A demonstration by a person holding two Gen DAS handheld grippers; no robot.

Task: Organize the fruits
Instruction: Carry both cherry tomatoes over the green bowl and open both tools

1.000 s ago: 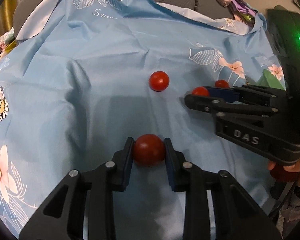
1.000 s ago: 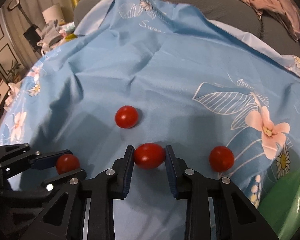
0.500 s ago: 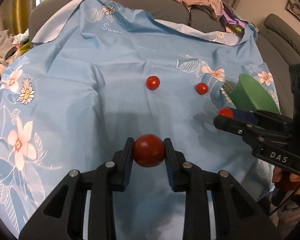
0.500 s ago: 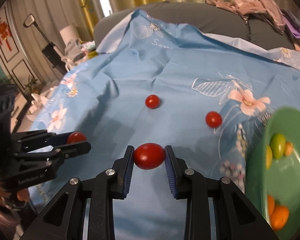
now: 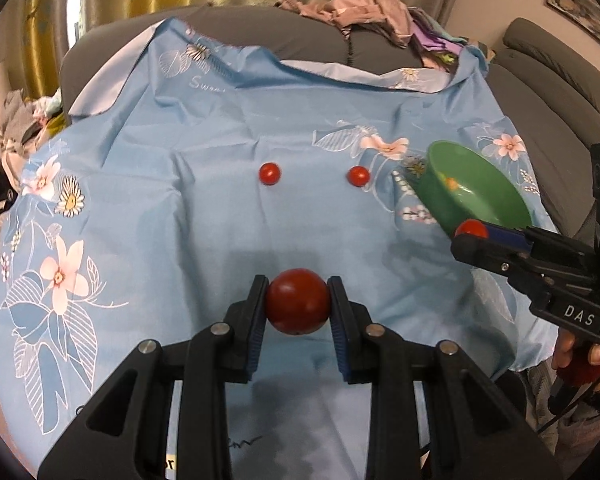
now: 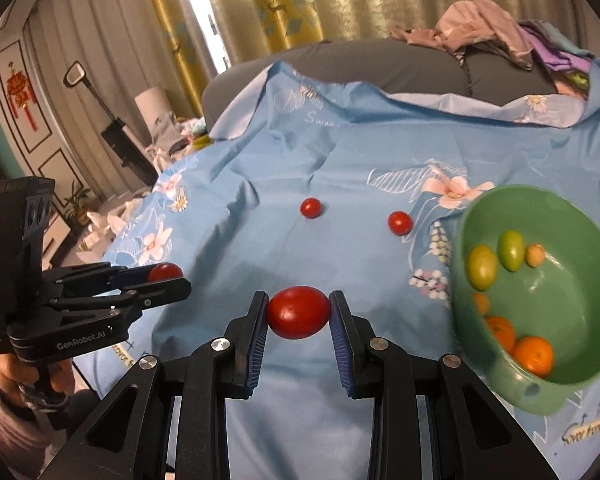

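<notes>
Bowl [image 5: 474,200] interior mostly hidden, left view | right tongs [image 5: 470,236] tomato [image 5: 471,227] half-covered

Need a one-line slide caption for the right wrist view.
Right claw grips a red tomato beside the green bowl of fruit; two tomatoes lie on the blue cloth.
</notes>
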